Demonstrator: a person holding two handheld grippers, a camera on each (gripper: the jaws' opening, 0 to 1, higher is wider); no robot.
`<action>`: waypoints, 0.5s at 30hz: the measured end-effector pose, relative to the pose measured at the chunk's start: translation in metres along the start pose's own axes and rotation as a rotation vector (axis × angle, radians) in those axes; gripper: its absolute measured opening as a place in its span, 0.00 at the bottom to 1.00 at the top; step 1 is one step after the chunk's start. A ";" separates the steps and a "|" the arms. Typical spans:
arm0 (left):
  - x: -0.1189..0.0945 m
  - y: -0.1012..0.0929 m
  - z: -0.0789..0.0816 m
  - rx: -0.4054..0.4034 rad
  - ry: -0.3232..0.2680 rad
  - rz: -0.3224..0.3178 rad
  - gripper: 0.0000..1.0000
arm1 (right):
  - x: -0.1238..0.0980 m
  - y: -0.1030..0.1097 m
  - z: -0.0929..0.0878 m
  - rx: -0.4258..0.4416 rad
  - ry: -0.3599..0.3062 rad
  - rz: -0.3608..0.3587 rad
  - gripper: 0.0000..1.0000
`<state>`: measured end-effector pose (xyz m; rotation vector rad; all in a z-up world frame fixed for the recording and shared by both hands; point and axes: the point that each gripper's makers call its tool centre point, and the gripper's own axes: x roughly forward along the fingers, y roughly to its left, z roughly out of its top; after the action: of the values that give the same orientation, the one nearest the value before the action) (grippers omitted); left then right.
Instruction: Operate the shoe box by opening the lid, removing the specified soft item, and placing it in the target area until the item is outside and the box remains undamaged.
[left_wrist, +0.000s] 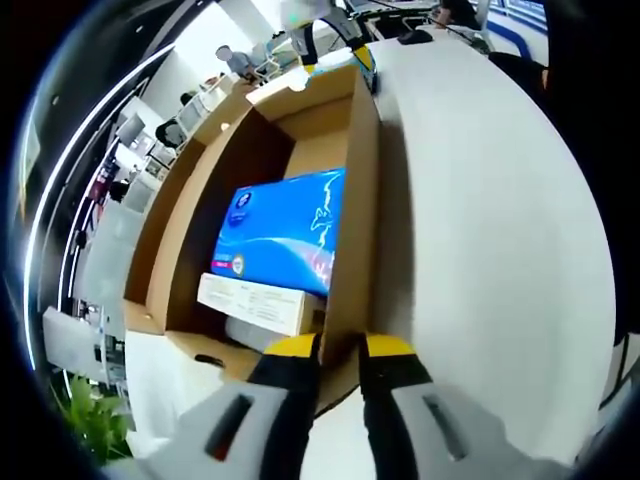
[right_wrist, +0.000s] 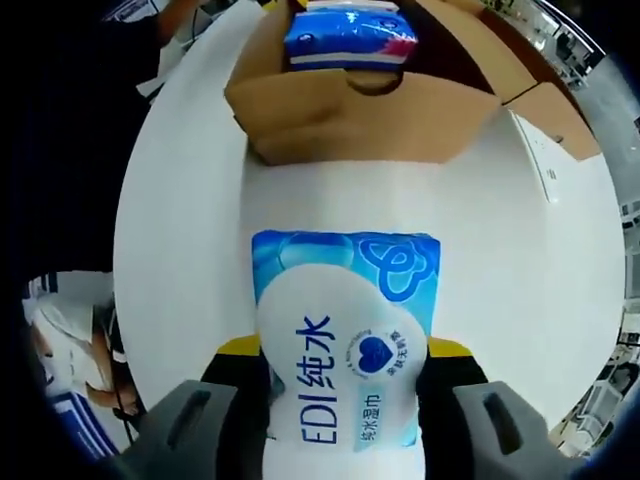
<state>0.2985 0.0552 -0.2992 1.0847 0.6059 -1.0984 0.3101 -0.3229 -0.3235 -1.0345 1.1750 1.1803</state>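
Your right hand-held gripper (right_wrist: 340, 372) pinches the wet-wipe pack (right_wrist: 343, 340) between its jaws — outside the shoe box (right_wrist: 350, 118), which sits ahead on the white bench (right_wrist: 190, 200). Your left hand-held gripper (left_wrist: 338, 352) clamps the box's side wall (left_wrist: 362, 200) — blue tissue pack (left_wrist: 282, 230) inside.

We note matt brown cardboard for the box (left_wrist: 362, 180), glossy plastic film on the wipes pack (right_wrist: 345, 350) between the right jaws, and a smooth white table (left_wrist: 500, 230).

Tissue pack (left_wrist: 285, 228) inside shoe box (left_wrist: 362, 190) on table (left_wrist: 490, 220); wipes pack (right_wrist: 345, 350) before the box
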 end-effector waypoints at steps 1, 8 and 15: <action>0.000 0.000 0.000 0.000 0.000 0.000 0.16 | 0.000 0.000 0.000 0.001 -0.002 0.004 0.59; 0.000 0.000 0.000 0.000 0.001 0.001 0.16 | 0.001 0.001 0.000 0.020 0.004 0.005 0.60; 0.000 0.000 0.000 0.001 0.001 0.001 0.16 | 0.002 0.001 0.000 0.029 0.000 -0.002 0.61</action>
<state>0.2985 0.0553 -0.2994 1.0863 0.6055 -1.0973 0.3096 -0.3231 -0.3252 -1.0132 1.1872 1.1586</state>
